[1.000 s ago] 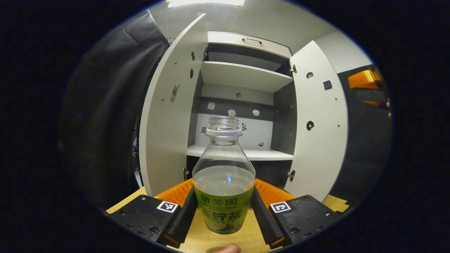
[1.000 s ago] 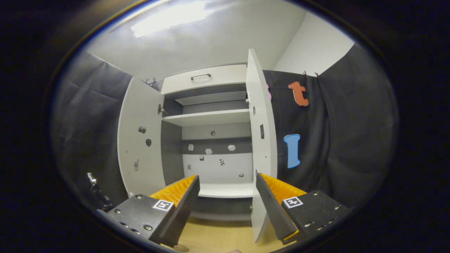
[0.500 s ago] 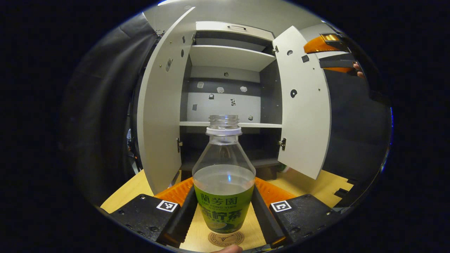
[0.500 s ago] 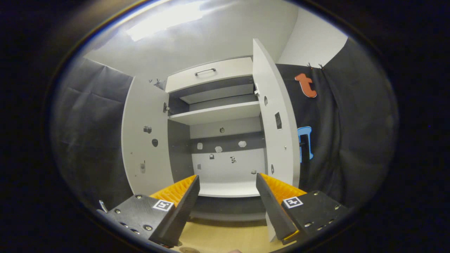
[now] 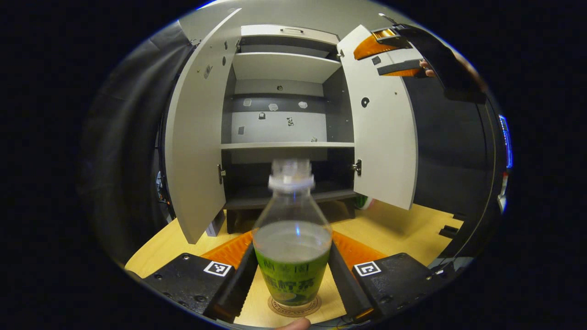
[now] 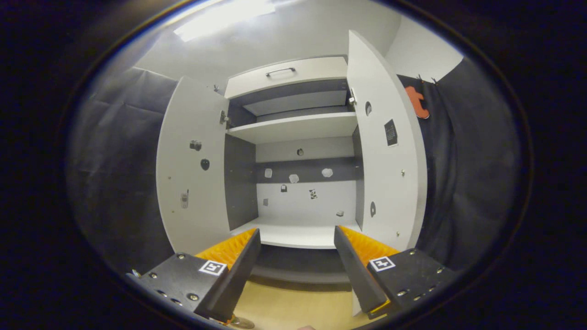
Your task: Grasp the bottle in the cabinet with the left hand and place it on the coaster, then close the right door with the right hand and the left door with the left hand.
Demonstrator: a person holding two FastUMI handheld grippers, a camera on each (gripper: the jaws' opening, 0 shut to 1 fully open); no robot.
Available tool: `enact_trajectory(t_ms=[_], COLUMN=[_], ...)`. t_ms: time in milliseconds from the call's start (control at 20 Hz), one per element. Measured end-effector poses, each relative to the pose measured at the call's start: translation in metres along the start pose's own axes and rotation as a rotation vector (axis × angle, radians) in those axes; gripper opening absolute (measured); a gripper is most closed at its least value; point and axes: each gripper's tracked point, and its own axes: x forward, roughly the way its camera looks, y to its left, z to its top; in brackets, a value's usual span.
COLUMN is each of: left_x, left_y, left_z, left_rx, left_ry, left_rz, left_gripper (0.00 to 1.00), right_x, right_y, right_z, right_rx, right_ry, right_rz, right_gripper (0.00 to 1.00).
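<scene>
A clear, uncapped bottle (image 5: 292, 238) with a green label and some liquid in it stands upright between the fingers of my left gripper (image 5: 291, 247), which is shut on it. Its base sits at the round brown coaster (image 5: 293, 308) on the wooden table; whether it touches I cannot tell. Behind it the white cabinet (image 5: 286, 66) has its left door (image 5: 195, 137) and right door (image 5: 383, 133) open. My right gripper (image 5: 390, 52) hovers by the right door's upper part. In the right gripper view, my right gripper (image 6: 297, 231) is open, facing the cabinet shelf (image 6: 293, 236) between the left door (image 6: 190, 183) and right door (image 6: 390, 174).
The wooden table (image 5: 399, 227) stretches in front of the cabinet. Black cloth walls stand on both sides. A hand (image 5: 429, 72) holds the right gripper. A small green thing (image 5: 363, 201) peeks from behind the right door's lower edge.
My left gripper has come down with the bottle onto the coaster's spot. My right gripper has drifted closer to the upper part of the right door, still open.
</scene>
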Motion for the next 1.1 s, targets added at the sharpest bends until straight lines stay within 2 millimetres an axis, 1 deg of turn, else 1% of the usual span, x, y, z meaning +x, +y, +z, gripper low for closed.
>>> enact_trajectory(t_ms=[100,150,200,250,400,600,700,850,950,1050,1100], left_x=[0.004,0.006,0.006,0.004,-0.001,-0.009,-0.014,-0.018,-0.018,-0.018,-0.019], left_y=[0.003,0.004,0.007,0.009,0.008,0.006,0.001,0.002,-0.004,0.0,0.002], left_z=[-0.012,-0.02,-0.027,-0.026,-0.014,0.01,0.027,0.068,0.092,0.123,0.135], left_rx=[0.007,0.007,0.01,0.005,0.01,0.021,0.002,-0.002,-0.019,-0.062,-0.067], left_ry=[0.013,0.032,0.056,0.056,0.042,0.031,0.032,-0.002,0.002,-0.008,0.003], left_rz=[0.007,0.007,0.016,0.017,0.015,0.015,0.002,0.005,-0.014,-0.009,-0.011], left_gripper=[0.82,0.85,0.86,0.85,0.84,0.84,0.84,0.84,0.84,0.84,0.84], right_x=[0.0,0.0,0.0,-0.001,-0.003,-0.013,-0.02,-0.032,-0.041,-0.051,-0.056], right_y=[0.0,0.001,0.001,0.001,-0.006,-0.015,-0.019,-0.028,-0.04,-0.055,-0.066], right_z=[-0.007,-0.01,-0.012,-0.013,-0.014,-0.011,-0.006,0.006,0.014,0.02,0.023], right_rx=[-0.015,-0.022,-0.027,-0.032,-0.025,0.015,0.031,0.034,0.024,0.023,0.027], right_ry=[0.016,0.024,0.028,0.031,0.034,0.035,0.025,-0.007,-0.033,-0.049,-0.052], right_rz=[0.004,0.008,0.009,0.012,-0.002,-0.017,-0.022,-0.031,-0.045,-0.069,-0.086], right_gripper=[0.97,0.97,0.97,0.97,0.97,0.98,0.97,0.97,0.97,0.97,0.97])
